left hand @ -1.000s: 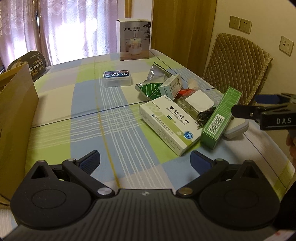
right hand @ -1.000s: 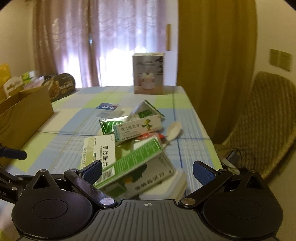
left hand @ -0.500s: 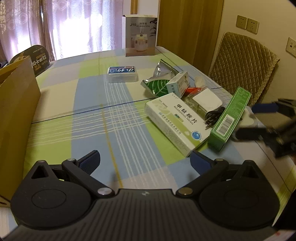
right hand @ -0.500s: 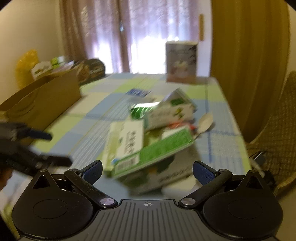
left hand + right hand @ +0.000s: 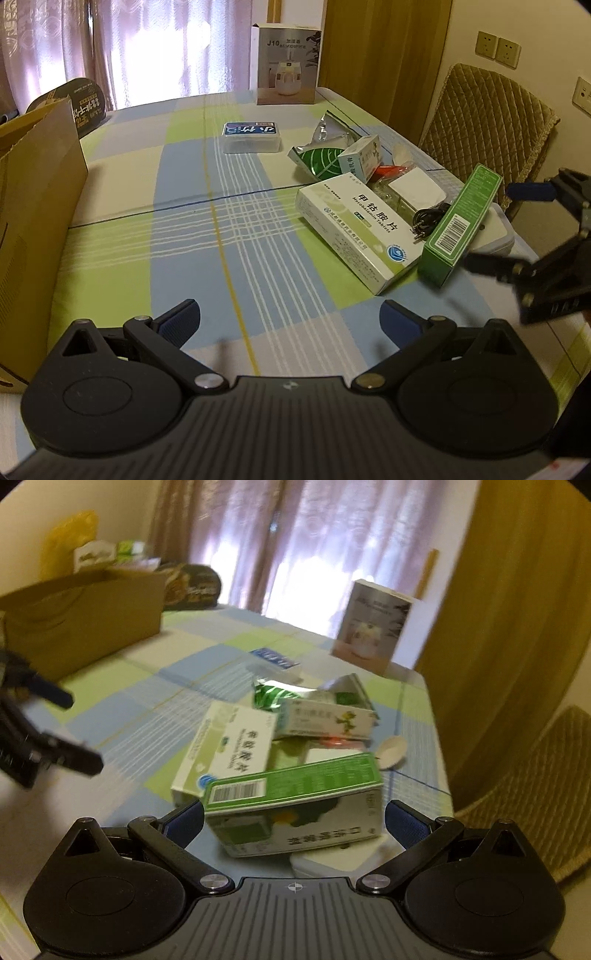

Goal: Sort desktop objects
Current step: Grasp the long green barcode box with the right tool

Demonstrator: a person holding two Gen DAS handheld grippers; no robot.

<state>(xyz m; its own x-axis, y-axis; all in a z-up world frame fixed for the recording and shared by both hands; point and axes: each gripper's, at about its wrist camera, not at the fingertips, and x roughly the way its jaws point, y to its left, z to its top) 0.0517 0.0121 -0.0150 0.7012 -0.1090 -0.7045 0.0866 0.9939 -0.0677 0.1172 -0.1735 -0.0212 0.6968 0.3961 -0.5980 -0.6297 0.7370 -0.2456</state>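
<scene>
right gripper spread wide, astride green carton at worktop right edge | left gripper spread, empty | advice: centre, then pinch long sides squarely

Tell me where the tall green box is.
In the left wrist view the green box lies right of centre, leaning between the white tablet box and the open right gripper.

The tall grey box reads "J10"; the white medicine box nearer than it reads "Mecobalamin Tablets".
</scene>
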